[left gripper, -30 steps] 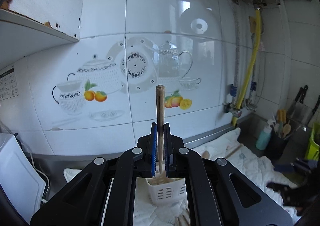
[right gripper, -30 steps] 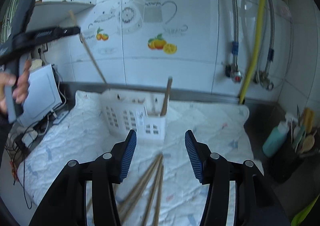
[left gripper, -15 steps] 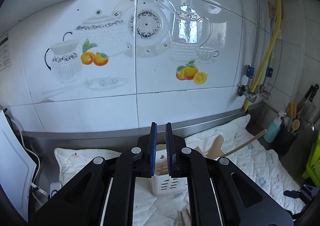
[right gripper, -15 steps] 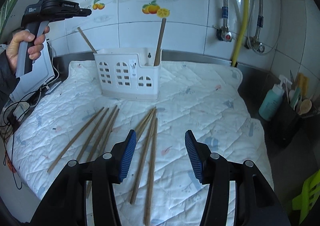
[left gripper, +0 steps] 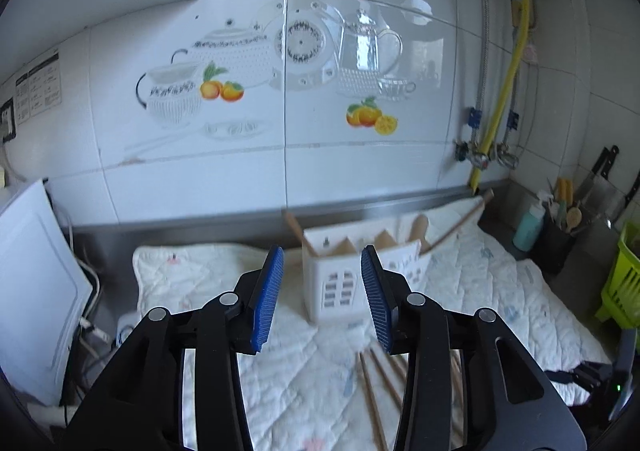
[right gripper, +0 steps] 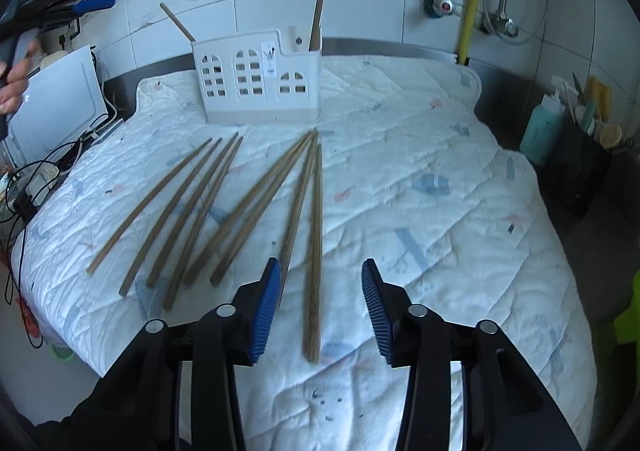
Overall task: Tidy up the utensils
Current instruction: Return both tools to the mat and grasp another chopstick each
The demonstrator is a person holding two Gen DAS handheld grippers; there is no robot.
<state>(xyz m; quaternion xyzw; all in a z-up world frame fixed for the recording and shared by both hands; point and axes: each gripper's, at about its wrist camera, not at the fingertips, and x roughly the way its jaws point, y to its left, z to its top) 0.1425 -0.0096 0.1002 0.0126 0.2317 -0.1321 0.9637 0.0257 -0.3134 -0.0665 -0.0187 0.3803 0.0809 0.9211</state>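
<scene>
bare quilted pad lies open right of the chopsticks; the white caddy blocks the rear, with bottles crowding the right edge.

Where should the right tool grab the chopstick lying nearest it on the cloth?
Take the chopstick near its close end, coming down from above with the right tool astride it. It lies flat on the cloth, pointing away, with clear space on its right.

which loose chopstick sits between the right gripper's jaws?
The rightmost chopstick on the cloth; its near end lies between the right gripper jaws, untouched.
</scene>
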